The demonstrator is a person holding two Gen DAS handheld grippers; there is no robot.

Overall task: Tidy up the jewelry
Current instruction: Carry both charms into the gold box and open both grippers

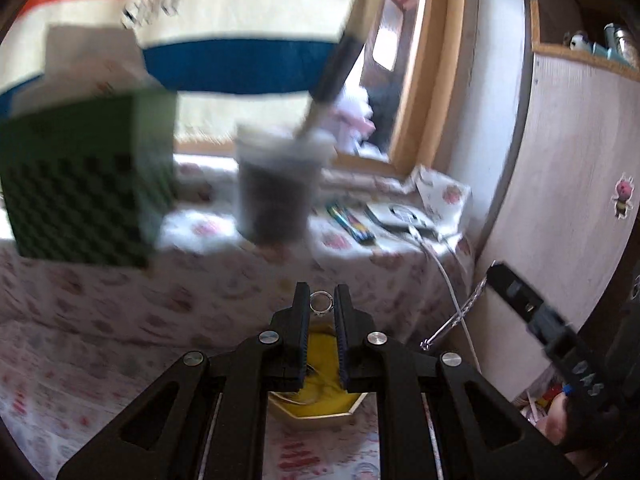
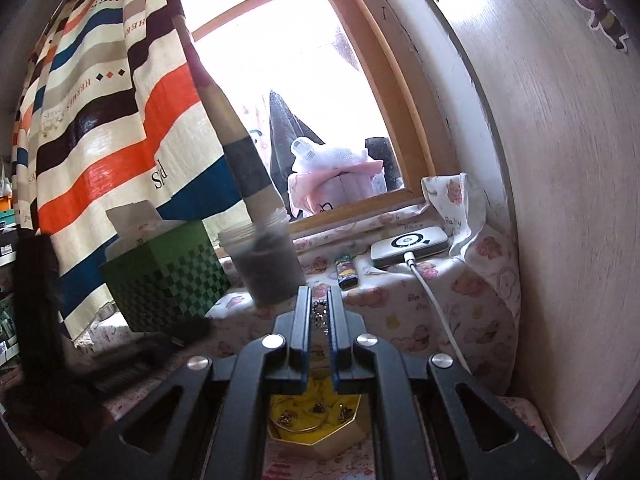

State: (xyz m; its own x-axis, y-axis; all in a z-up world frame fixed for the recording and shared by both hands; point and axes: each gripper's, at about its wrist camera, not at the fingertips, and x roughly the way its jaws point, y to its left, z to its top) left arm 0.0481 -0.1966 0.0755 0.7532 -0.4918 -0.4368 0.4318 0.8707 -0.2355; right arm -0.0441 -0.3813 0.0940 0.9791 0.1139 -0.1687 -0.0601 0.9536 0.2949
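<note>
My left gripper [image 1: 321,304] is shut on a silver ring [image 1: 321,303], held between the fingertips above a gold-rimmed jewelry box with yellow lining [image 1: 316,394]. My right gripper [image 2: 319,308] is shut on a silver chain [image 2: 319,314], which runs down between its fingers. In the left wrist view the right gripper [image 1: 496,270] shows at right with the chain [image 1: 456,316] hanging from it. The same box [image 2: 316,420] lies under the right gripper, with several small jewelry pieces on the yellow lining.
A green checkered tissue box [image 2: 168,276] and a plastic jar of dark contents [image 2: 266,268] stand on the pink-patterned tablecloth [image 2: 420,308]. A white power bank with cable [image 2: 408,246] and a lighter [image 2: 346,272] lie by the window. A striped curtain [image 2: 100,120] hangs left; a wooden panel [image 2: 560,200] stands right.
</note>
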